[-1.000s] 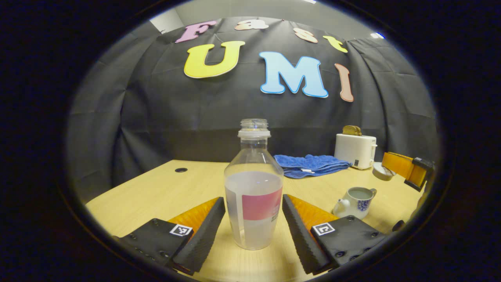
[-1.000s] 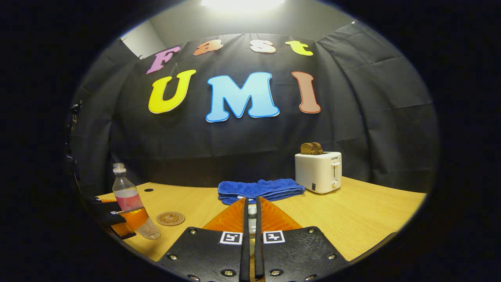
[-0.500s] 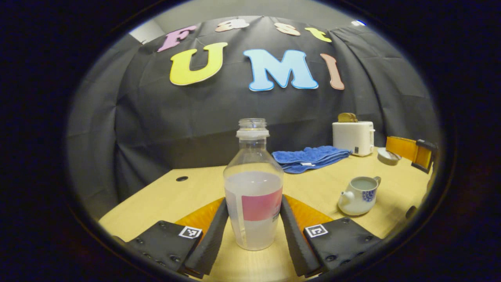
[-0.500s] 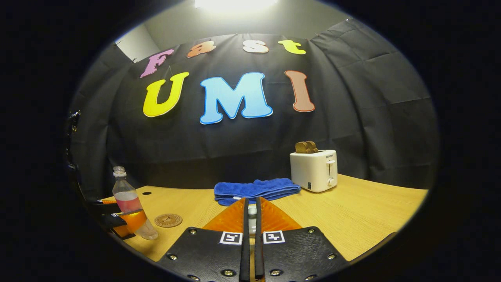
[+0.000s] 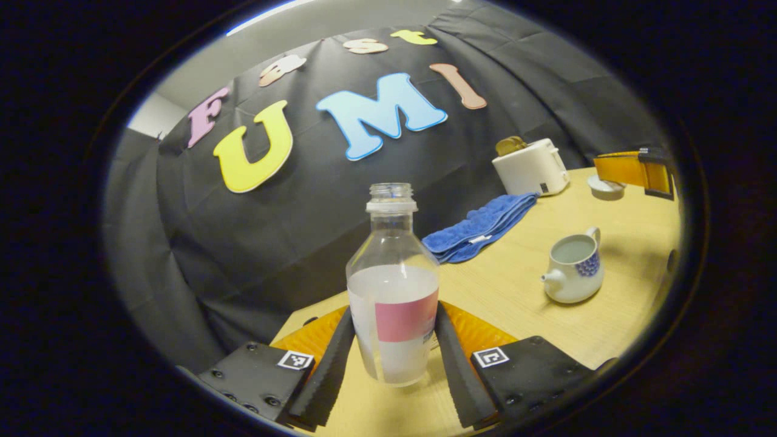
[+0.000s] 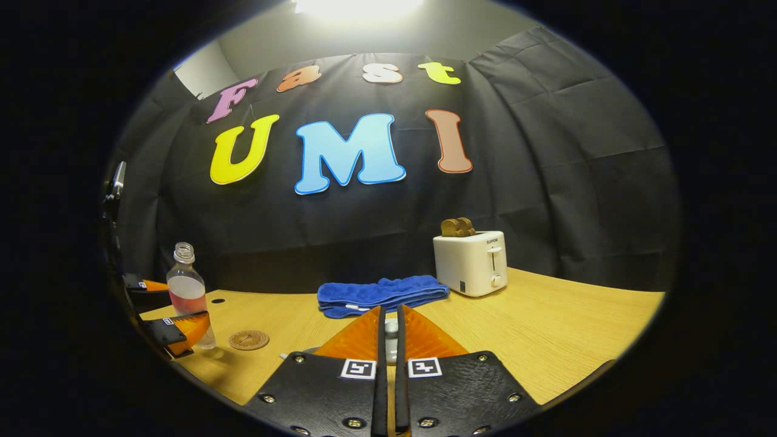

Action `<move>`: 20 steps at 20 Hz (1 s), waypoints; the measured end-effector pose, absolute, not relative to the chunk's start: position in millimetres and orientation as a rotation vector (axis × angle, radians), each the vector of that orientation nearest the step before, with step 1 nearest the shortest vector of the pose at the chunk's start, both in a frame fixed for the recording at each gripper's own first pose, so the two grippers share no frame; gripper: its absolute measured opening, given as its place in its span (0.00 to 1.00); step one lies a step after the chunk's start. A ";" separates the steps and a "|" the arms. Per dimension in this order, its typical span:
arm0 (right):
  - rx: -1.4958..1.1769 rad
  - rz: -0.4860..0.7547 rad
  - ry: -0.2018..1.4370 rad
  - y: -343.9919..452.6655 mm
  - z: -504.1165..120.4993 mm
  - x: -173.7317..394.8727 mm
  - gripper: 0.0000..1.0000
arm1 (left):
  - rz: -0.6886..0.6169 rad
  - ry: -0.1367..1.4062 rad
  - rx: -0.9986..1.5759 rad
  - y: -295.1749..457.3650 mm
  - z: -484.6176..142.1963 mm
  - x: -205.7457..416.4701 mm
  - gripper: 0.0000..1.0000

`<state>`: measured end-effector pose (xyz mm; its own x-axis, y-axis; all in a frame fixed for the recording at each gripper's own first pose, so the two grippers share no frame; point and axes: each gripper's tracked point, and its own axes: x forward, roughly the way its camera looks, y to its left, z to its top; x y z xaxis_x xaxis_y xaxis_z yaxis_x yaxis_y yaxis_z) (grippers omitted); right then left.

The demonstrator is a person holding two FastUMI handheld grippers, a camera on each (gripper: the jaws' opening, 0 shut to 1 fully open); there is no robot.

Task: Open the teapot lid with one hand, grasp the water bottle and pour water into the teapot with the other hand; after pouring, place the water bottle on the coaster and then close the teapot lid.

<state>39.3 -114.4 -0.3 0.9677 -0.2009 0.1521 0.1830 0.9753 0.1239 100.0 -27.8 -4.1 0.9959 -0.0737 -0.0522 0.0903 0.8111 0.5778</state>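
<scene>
Both fingers of the left gripper (image 5: 393,358) press the sides of an uncapped clear plastic water bottle w/ pink label (image 5: 393,303), about half full; in the right gripper view the bottle's base looks clear of the light wooden table (image 5: 516,291).

Right gripper (image 6: 388,331) is clenched on a small white knob, apparently the white teapot lid (image 5: 604,185), seen under it in the left gripper view.

White ceramic teapot w/ blue pattern (image 5: 573,267) stands open on the table, right of the bottle.

Round brown coaster (image 6: 249,340) lies flat just beside the bottle.

Folded blue towel (image 6: 379,294) and white toaster w/ bread (image 6: 470,261) sit near the back wall.
</scene>
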 end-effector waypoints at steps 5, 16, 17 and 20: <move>0.139 -0.236 -0.160 -134.3 -6.5 31.4 0.05 | -0.141 0.015 0.756 -55.2 -1.0 100.0 0.87; 0.177 -0.245 -0.164 -141.4 -6.9 26.1 0.05 | -0.171 0.000 0.861 -85.3 5.8 94.5 0.87; 0.179 -0.235 -0.157 -137.9 -9.1 26.7 0.05 | -0.174 0.005 0.854 -86.5 5.4 93.0 0.87; 0.206 -0.193 -0.146 -131.1 -10.4 26.6 0.05 | -0.189 0.028 0.846 -86.2 2.1 88.8 0.87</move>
<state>26.6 -131.1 -10.4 0.9709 -0.2050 0.1240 0.1751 0.9604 0.2168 88.8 -86.2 2.1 0.9828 -0.1550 -0.1000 0.1775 0.6472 0.7414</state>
